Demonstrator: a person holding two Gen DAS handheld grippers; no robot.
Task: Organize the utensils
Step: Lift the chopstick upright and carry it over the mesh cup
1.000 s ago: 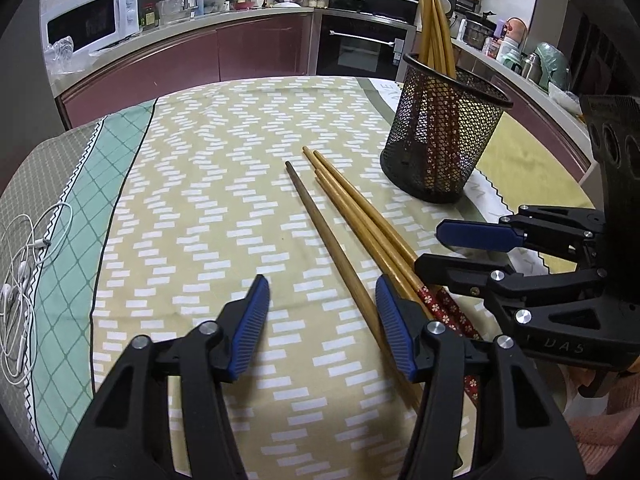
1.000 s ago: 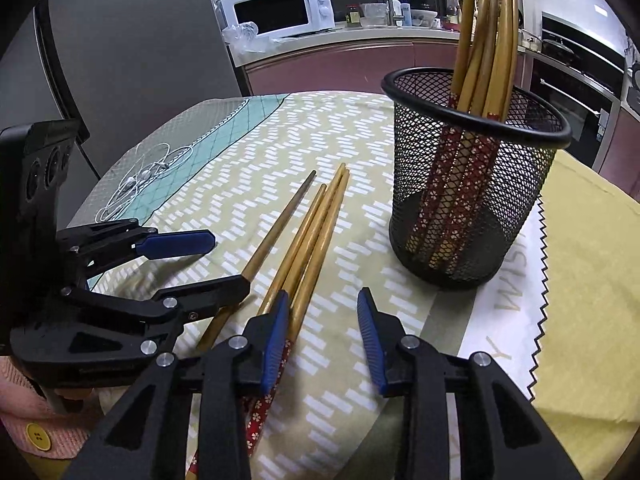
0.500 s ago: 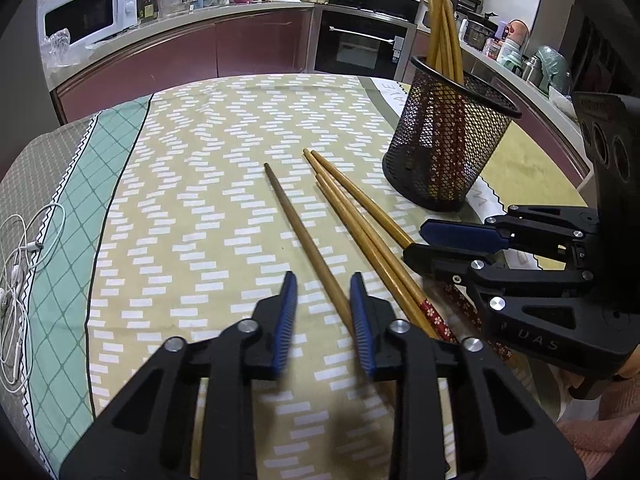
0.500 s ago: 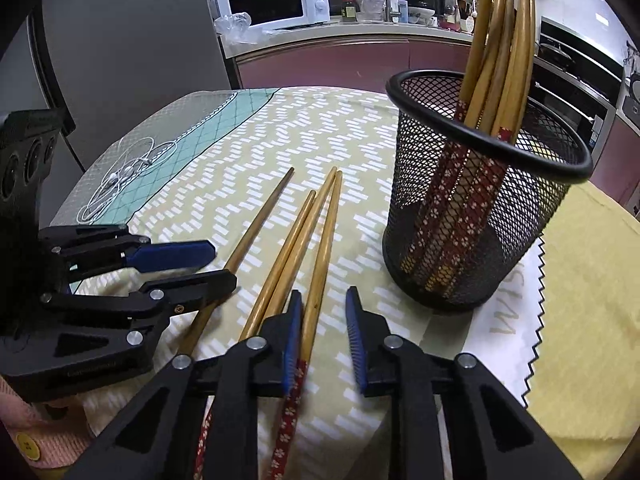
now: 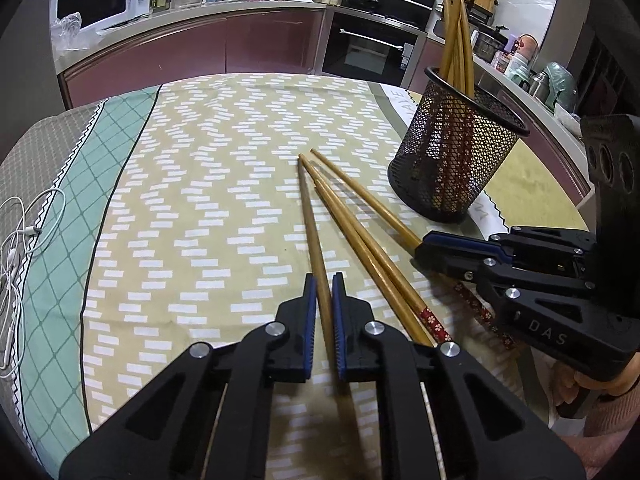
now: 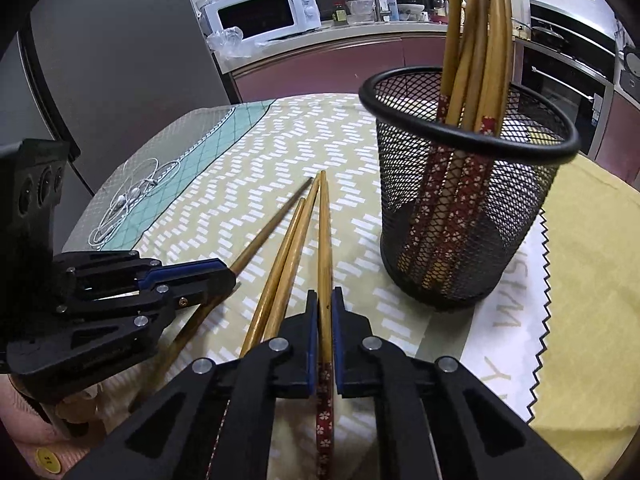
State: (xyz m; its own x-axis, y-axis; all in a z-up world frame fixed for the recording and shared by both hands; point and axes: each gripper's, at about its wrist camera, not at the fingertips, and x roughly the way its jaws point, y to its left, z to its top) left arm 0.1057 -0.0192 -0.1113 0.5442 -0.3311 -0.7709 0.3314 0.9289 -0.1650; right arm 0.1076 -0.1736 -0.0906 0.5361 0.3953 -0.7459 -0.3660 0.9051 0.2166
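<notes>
A kitchen with dark red cabinets, a white microwave (image 5: pixel 102 0) and a built-in oven (image 5: pixel 376 38) lies behind a round counter covered by a tan patterned tablecloth (image 5: pixel 208 200). On the cloth lie 4 wooden chopsticks, fanned out with their thin tips meeting near the middle. The left tool (image 5: pixel 324 312) is clenched on the leftmost chopstick (image 5: pixel 310 220), its blue pads pressing both sides. The right tool (image 6: pixel 325 320) is clenched on the rightmost chopstick (image 6: pixel 324 240), just above its red flowered handle end. Between them 2 loose chopsticks (image 6: pixel 288 252) lie side by side on the cloth. A black mesh cup (image 6: pixel 464 216) stands upright just right of the chopsticks, holding more of them, handles down. White earphones (image 5: pixel 20 248) lie coiled near the cloth's left edge.
</notes>
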